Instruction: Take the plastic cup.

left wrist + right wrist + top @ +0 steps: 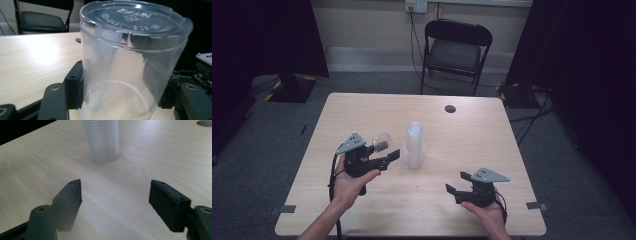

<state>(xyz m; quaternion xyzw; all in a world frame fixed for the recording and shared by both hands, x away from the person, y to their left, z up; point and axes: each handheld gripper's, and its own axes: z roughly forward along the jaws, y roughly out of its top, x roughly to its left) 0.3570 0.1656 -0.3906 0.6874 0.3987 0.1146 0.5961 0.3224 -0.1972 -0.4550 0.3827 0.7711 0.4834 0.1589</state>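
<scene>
High view, table (362, 115): pale wood top, rounded corners, with a small dark round hole (450, 108) near its far edge.
Stack of cups (414, 145): clear plastic cups nested upright near the middle of the table; in the right gripper view the stack (102, 140) stands ahead of the jaws, well apart from them.
Single cup (382, 142): clear plastic, held off the table at the left, just beside the stack but apart from it; in the left gripper view the cup (130, 62) shows its embossed base turned towards the camera's upper side.
Left hand-held gripper (387, 150): held in the person's left hand (349, 182); jaws closed against the two sides of the single cup, gripping it.
Right hand-held gripper (458, 182): held in the person's right hand (484, 212) near the table's near right edge; jaws spread wide with bare table between them.
Chair (454, 50): black folding chair beyond the far edge of the table.
Floor (287, 140): grey carpet.
</scene>
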